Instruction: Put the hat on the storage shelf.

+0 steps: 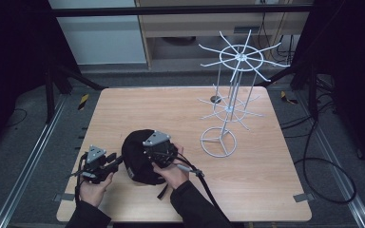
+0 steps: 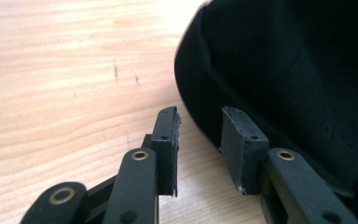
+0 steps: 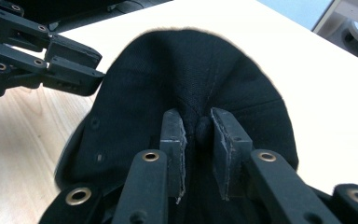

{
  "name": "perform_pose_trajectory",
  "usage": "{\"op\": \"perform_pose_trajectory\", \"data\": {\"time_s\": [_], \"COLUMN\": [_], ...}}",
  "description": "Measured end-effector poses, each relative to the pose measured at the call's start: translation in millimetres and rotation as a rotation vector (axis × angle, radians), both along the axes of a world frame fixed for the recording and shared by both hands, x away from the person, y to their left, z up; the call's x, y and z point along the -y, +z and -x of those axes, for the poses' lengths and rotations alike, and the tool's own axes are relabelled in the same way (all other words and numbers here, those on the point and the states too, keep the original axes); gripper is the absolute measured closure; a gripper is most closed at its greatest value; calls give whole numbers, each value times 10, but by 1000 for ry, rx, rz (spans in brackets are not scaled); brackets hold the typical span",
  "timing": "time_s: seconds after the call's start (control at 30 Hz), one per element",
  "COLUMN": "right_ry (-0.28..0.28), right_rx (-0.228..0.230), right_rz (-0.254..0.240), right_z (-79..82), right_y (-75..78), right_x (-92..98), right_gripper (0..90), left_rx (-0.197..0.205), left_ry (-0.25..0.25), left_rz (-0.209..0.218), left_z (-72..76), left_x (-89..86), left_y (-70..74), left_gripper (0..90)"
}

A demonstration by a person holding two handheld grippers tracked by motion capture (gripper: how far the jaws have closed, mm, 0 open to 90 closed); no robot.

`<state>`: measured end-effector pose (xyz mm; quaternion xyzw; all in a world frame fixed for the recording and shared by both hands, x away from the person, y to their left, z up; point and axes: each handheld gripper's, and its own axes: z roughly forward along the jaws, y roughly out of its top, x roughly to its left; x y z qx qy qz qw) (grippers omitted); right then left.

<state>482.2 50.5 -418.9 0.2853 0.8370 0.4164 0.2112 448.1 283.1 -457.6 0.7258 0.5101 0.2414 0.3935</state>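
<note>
Right gripper view: right gripper (image 3: 198,154) jaws nearly closed, pinching crown fabric of black cloth cap (image 3: 186,88) on light wooden desk (image 1: 247,161). Left gripper (image 2: 198,149) jaws part-open, empty; cap rim just right of them, untouched.

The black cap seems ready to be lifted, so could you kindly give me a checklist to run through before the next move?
1. Right gripper pinches the black cap at its crown button: ok.
2. Left gripper open at the cap's edge, gripping nothing: ok.
3. Cap rests on the table: ok.
4. White wire rack stands upright, apart from the cap: ok.
5. Grip firm enough to lift: cannot tell.
</note>
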Motion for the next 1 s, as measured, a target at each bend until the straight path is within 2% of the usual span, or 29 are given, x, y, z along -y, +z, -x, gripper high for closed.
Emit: {"op": "perform_pose_trajectory", "data": {"time_s": [0.1, 0.27, 0.33, 0.4, 0.53, 0.6, 0.67, 0.83, 1.0], "right_ry": [8, 8, 9, 11, 23, 20, 18, -9, -54], "right_rx": [-2, -11, -7, 2, 36, 48, 41, 26, 23], "right_rz": [22, 51, 40, 3, -69, -95, -119, -147, -134], "right_z": [-41, -82, -82, -66, 0, 35, 73, 187, 279], "right_y": [-100, -202, -202, -170, -30, 40, 98, 129, 62], "right_x": [-109, -213, -208, -161, 40, 187, 378, 845, 1240], "right_gripper": [756, 718, 658, 594, 502, 481, 454, 442, 443], "left_rx": [-8, 9, 14, 26, 54, 74, 88, 106, 117], "left_ry": [12, 34, 37, 36, 27, 5, -15, -72, -139], "left_rz": [14, 26, 38, 49, 69, 74, 77, 62, 29], "left_z": [1, 36, 57, 81, 112, 128, 132, 93, 34], "left_x": [-37, -114, -142, -172, -207, -207, -195, -125, -5], "left_y": [-22, 11, 22, 47, 107, 154, 195, 288, 362], "left_gripper": [656, 643, 631, 619, 571, 545, 511, 449, 403]}}
